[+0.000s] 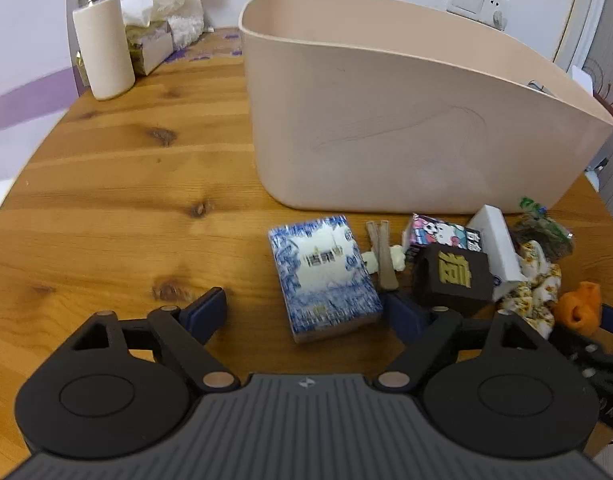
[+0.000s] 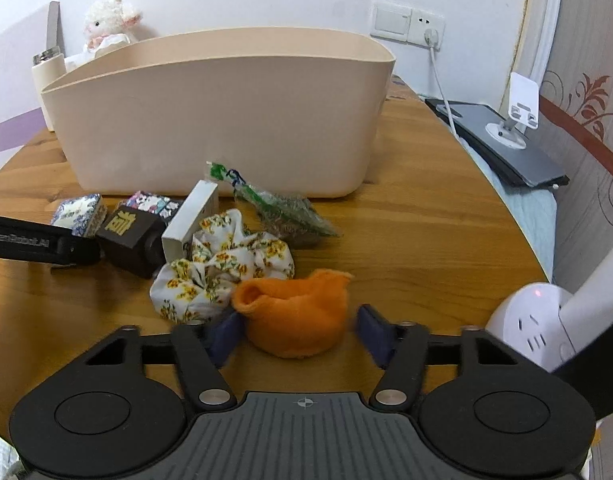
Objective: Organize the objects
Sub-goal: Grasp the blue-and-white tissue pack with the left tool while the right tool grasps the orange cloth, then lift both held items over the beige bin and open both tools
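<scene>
A beige plastic bin (image 1: 386, 128) stands on the round wooden table (image 1: 126, 200); it also shows in the right wrist view (image 2: 226, 120). In front of it lie a blue-and-white box (image 1: 324, 276), a dark cube with a gold character (image 1: 452, 276), a white box (image 1: 496, 244), a floral scrunchie (image 2: 222, 264), a green packet (image 2: 282, 208) and an orange cloth (image 2: 296, 312). My left gripper (image 1: 306, 312) is open around the near end of the blue-and-white box. My right gripper (image 2: 300, 334) is open with the orange cloth between its fingers.
A white bottle (image 1: 104, 48), a plush lamb (image 1: 162, 4) and a tissue box (image 1: 150, 46) stand at the table's back left. A laptop with a phone stand (image 2: 506, 140) lies right of the table. A white power strip (image 2: 538, 320) sits near the right edge.
</scene>
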`<state>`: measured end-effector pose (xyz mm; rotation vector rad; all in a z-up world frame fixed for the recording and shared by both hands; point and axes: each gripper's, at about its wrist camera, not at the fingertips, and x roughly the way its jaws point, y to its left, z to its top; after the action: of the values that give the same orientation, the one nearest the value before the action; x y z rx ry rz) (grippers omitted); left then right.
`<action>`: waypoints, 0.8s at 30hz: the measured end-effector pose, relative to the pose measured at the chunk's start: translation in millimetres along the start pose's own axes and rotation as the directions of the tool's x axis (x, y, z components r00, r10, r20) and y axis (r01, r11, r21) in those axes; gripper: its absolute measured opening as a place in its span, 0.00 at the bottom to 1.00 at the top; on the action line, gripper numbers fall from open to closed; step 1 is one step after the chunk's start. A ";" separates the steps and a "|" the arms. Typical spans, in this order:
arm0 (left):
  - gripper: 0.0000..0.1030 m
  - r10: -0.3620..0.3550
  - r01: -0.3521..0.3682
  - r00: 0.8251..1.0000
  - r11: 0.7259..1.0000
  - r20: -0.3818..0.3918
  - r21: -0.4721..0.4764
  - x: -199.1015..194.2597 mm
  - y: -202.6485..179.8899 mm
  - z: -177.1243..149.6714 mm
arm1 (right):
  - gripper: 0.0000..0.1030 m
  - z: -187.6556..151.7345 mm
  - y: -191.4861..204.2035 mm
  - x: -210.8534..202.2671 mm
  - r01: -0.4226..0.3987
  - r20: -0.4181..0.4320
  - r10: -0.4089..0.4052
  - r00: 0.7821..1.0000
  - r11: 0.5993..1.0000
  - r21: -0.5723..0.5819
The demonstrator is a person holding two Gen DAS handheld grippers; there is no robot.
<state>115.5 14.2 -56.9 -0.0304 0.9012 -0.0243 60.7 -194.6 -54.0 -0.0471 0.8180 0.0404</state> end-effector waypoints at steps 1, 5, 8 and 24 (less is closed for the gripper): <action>0.82 -0.001 0.001 1.000 1.000 0.001 0.004 0.5 0.6 0.9 | 0.40 0.6 -0.2 0.1 -0.004 0.001 0.004 1.000 1.000 0.001; 0.64 0.009 -0.009 1.000 1.000 0.011 -0.008 -2.1 7.9 0.3 | 0.19 0.4 1.3 -2.0 -0.006 0.003 0.006 1.000 1.000 -0.004; 0.49 0.018 -0.018 1.000 1.000 0.024 0.001 -4.0 14.8 -1.8 | 0.09 -0.7 1.1 -4.3 0.001 0.004 -0.001 1.000 1.000 0.001; 0.46 -0.067 0.070 0.983 0.998 0.174 -0.011 -78.7 28.0 8.2 | 0.09 31.4 -2.4 -74.6 0.067 0.243 -0.068 0.968 0.998 0.014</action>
<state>73.3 45.1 8.8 -0.0779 0.7260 -0.0768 32.8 -196.6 22.0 -0.0632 0.5705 -0.0201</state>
